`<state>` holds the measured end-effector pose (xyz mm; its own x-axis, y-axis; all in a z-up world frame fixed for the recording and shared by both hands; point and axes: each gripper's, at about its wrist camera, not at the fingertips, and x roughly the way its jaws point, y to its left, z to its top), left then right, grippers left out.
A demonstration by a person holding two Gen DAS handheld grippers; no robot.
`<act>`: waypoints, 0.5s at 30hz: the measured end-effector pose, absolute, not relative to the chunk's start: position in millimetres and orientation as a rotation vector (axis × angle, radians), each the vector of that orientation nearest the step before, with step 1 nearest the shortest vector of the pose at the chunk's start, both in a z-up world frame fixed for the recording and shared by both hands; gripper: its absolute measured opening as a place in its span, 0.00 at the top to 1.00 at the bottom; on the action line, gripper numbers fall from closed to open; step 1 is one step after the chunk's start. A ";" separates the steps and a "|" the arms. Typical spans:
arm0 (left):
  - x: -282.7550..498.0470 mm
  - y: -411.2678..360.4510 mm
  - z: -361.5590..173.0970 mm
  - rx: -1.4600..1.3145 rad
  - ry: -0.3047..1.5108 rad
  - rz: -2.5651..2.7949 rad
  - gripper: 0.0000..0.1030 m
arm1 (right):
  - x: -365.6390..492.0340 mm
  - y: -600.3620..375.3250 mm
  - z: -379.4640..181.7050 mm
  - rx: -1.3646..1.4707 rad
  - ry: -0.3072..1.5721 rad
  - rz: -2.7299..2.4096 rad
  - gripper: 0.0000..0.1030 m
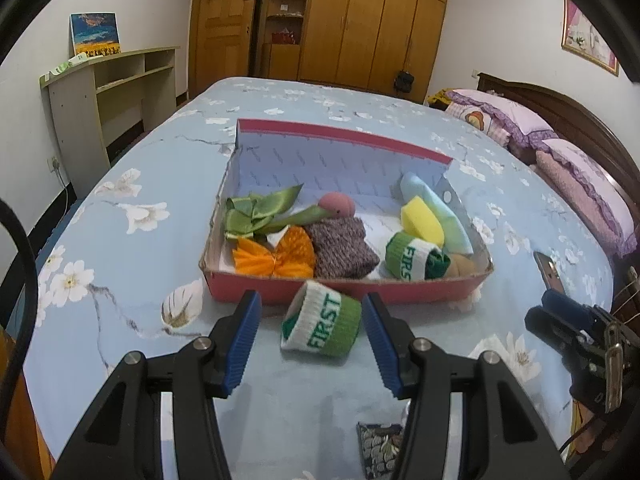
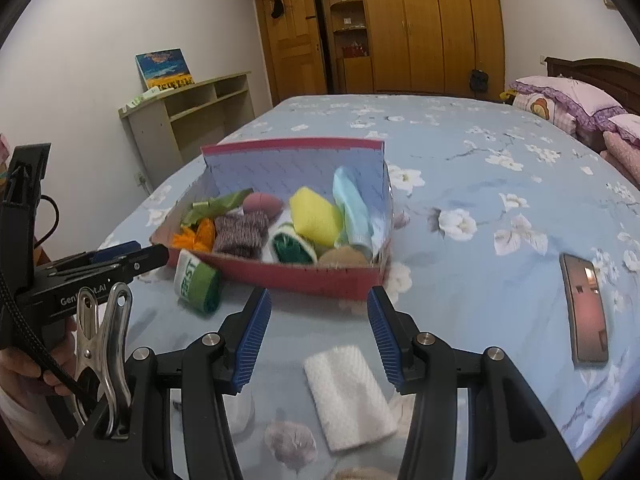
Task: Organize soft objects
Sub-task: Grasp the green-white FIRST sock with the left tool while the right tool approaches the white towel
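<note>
A green and white wristband (image 1: 322, 324) printed FIRST lies on the blue floral bedspread, just in front of the red box (image 1: 280, 292). My left gripper (image 1: 311, 297) is open around it, and its blue pads are not pressing on it. The box holds a green ribbon (image 1: 256, 214), an orange bow (image 1: 276, 256), a knitted purple piece (image 1: 342, 246), a yellow sponge (image 1: 420, 220) and a second wristband (image 1: 410, 258). My right gripper (image 2: 319, 293) is open in front of the box (image 2: 320, 280). A white folded cloth (image 2: 350, 396) lies on the bed below its fingers.
A phone (image 2: 586, 312) lies on the bed to the right. A small patterned pouch (image 1: 378, 446) sits near the bed's front edge. Pink pillows (image 1: 520, 124) are at the headboard on the right, and a low shelf (image 1: 100, 92) stands left of the bed.
</note>
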<state>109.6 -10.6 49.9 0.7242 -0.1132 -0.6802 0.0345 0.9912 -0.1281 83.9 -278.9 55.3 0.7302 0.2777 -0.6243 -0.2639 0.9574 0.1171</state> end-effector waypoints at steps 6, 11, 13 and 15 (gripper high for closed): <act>101.5 -14.7 42.5 -0.090 0.777 -0.090 0.46 | 68.9 -282.7 46.8 0.023 0.707 0.283 0.50; 97.7 -17.6 36.6 -0.081 0.791 -0.099 0.46 | 61.1 -289.1 40.1 0.036 0.726 0.275 0.50; 97.5 -18.5 34.1 -0.078 0.796 -0.099 0.46 | 57.6 -291.9 34.7 0.039 0.740 0.269 0.50; 97.4 -19.1 30.9 -0.076 0.803 -0.100 0.46 | 55.7 -293.6 30.2 0.043 0.750 0.268 0.50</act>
